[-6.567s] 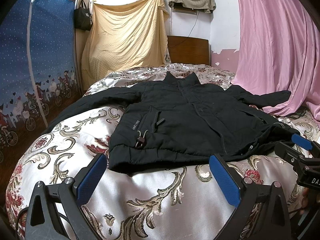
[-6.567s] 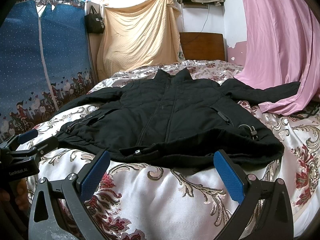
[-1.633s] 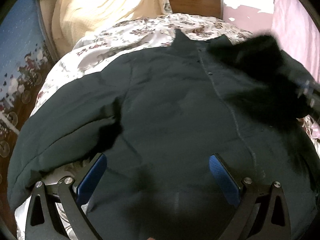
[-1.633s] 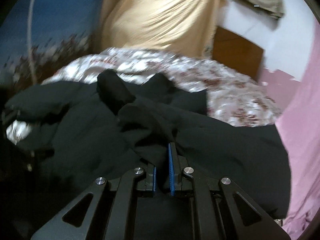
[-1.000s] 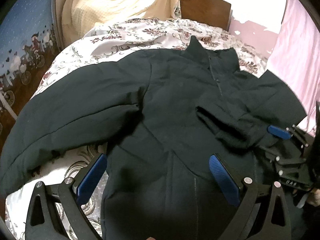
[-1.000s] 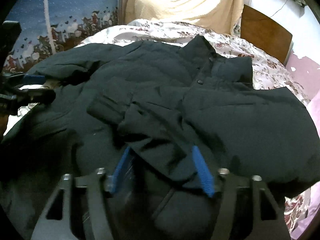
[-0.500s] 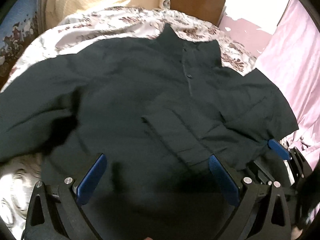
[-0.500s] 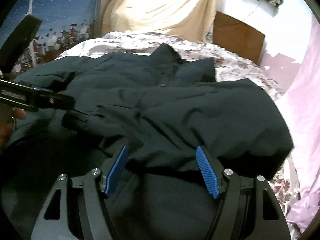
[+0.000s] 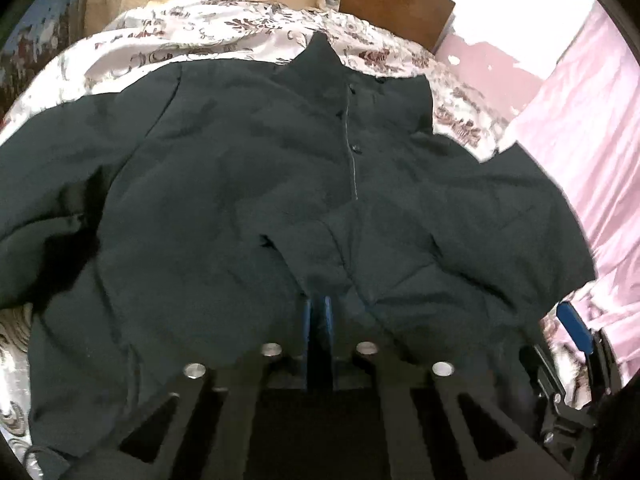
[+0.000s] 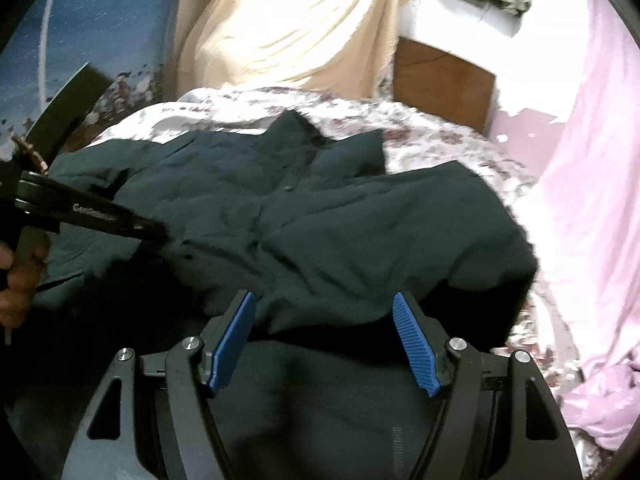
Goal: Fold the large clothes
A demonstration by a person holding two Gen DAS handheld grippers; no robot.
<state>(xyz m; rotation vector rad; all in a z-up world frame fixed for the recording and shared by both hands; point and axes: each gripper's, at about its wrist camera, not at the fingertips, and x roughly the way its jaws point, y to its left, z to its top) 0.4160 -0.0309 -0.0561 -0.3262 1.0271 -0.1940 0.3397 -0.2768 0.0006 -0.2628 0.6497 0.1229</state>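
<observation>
A large black padded jacket point(image 9: 224, 184) lies front up on the bed, collar toward the headboard; it also shows in the right wrist view point(image 10: 360, 224). Its right sleeve point(image 9: 460, 240) is folded across the chest. My left gripper point(image 9: 317, 320) is shut on the cuff end of that folded sleeve at the jacket's middle; it also shows at the left of the right wrist view point(image 10: 156, 234). My right gripper point(image 10: 326, 336) is open and empty, low over the jacket's right side, and shows at the right edge of the left wrist view point(image 9: 574, 328).
The bed has a floral satin cover point(image 9: 224, 32) and a wooden headboard point(image 10: 444, 80). A pink curtain point(image 10: 592, 184) hangs close on the right, a yellow cloth point(image 10: 296, 28) behind, and a blue fabric wardrobe point(image 10: 100, 20) on the left.
My left gripper has gone from wide open to shut on the folded sleeve's end. My right gripper, which let go of that sleeve a second ago, stays open and has drawn back slightly.
</observation>
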